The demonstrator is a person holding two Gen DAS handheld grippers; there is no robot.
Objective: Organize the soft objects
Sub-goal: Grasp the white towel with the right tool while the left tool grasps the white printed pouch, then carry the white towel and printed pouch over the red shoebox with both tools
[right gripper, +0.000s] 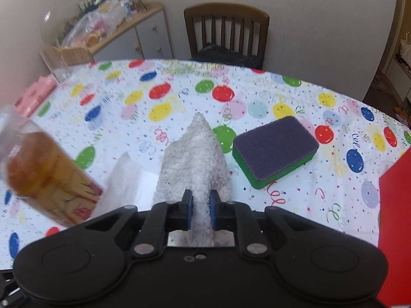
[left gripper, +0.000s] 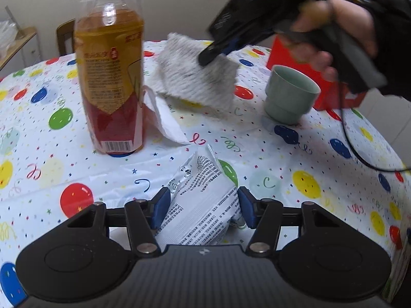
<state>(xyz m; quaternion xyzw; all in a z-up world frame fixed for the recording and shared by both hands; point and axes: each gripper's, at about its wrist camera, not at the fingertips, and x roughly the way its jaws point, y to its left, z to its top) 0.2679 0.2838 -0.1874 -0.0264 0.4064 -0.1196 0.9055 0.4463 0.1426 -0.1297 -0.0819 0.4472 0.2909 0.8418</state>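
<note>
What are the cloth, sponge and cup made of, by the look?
Cloth: fuzzy grey-white fabric, likely microfibre or terry; nap shows, and it drapes limp from the right gripper.
Sponge: green foam under a dark matte scouring pad; two layers visible.
Cup: pale green, smooth, slight sheen; ceramic or plastic, can't tell.

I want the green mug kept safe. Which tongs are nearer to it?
Right. The right tongs, shut on the fluffy grey cloth, hang just up and left of the pale green ceramic mug. The left tongs straddle the white printed packet, further away at the table's near side.
</note>
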